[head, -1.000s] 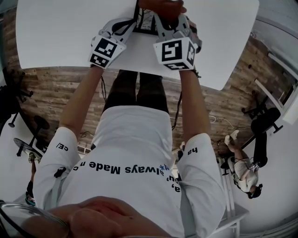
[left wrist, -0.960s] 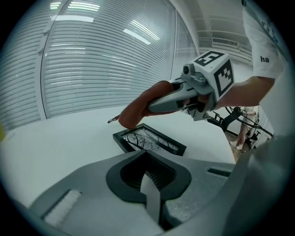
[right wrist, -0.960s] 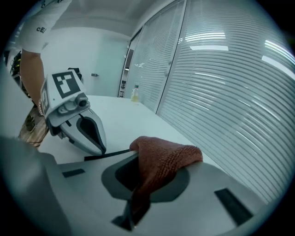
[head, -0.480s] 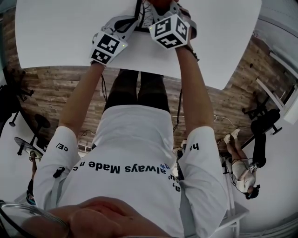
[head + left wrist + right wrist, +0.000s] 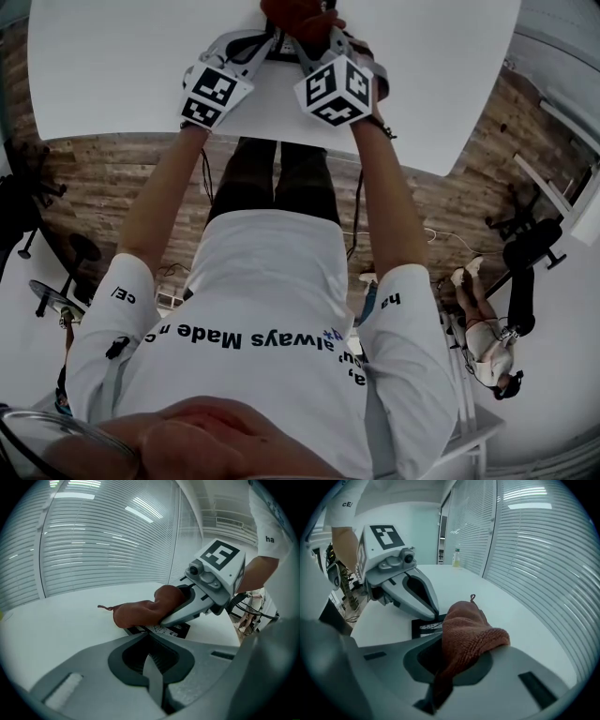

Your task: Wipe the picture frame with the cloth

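- Picture frame (image 5: 174, 630), dark-edged with a pale printed face, lies flat on the white table (image 5: 70, 620) at the side far from the person
- Left gripper (image 5: 150, 635) has its jaws drawn together to a thin seam, their tips on the frame's near edge and seemingly pinching it
- Seen from the right gripper view, that same gripper slopes down from its marker cube (image 5: 384, 538) to a narrow tip resting on the frame
- Right gripper (image 5: 168, 617) is clamped on the cloth (image 5: 468, 634), a rust-brown knitted cloth that bunches up out of the jaws and hangs over their upper side
- The cloth's front bulge sits on the frame, just beside the left gripper's tip, and covers part of the frame's face
- A small loop (image 5: 473, 597) sticks out from the cloth's far end over the bare tabletop
- In the head view both marker cubes sit close together at the table's far side, the right one (image 5: 335, 91) a little nearer the person than the cloth (image 5: 300, 11)
- The person wears a white printed T-shirt (image 5: 262, 309) and reaches forward with both forearms over the table's near edge
- Closed window blinds (image 5: 103, 541) run behind the table, and a small bottle (image 5: 456, 558) stands well away at its far end
- Wood-plank floor (image 5: 112, 178) shows below the table
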Tool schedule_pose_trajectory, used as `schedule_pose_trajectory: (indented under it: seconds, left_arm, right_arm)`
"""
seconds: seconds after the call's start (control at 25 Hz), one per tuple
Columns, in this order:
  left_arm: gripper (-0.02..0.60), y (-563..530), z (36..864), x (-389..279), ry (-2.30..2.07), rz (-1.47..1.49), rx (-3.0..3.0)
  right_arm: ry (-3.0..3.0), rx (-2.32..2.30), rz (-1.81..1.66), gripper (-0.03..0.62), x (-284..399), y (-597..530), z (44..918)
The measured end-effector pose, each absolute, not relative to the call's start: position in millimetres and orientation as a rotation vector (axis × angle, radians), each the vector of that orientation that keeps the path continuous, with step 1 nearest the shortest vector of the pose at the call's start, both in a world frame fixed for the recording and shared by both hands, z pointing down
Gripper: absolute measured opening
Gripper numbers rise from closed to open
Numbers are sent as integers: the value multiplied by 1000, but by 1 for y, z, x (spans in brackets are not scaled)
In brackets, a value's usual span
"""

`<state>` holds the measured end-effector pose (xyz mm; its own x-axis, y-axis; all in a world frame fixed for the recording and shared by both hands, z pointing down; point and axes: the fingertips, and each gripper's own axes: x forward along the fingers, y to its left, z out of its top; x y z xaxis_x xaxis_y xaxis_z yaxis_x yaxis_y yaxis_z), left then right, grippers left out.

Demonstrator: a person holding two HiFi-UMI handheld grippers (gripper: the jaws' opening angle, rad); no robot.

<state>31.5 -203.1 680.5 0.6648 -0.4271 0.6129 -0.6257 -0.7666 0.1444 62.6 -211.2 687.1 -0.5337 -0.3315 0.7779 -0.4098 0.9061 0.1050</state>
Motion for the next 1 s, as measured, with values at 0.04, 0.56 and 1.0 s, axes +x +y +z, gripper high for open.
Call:
schedule_pose_trajectory:
  seconds: [0.04, 0.56, 1.0]
  left_arm:
    - [2, -203, 680, 31, -837, 810, 2538]
    - [3, -205, 680, 32, -847, 822, 2536]
    - [3, -204, 680, 31, -845, 805, 2530]
  right_arm:
    - [-2185, 515, 126, 28, 62, -204, 686]
    - [-2254, 505, 236, 28, 53, -144, 676]
    - [-2292, 913, -59, 28, 105, -260, 588]
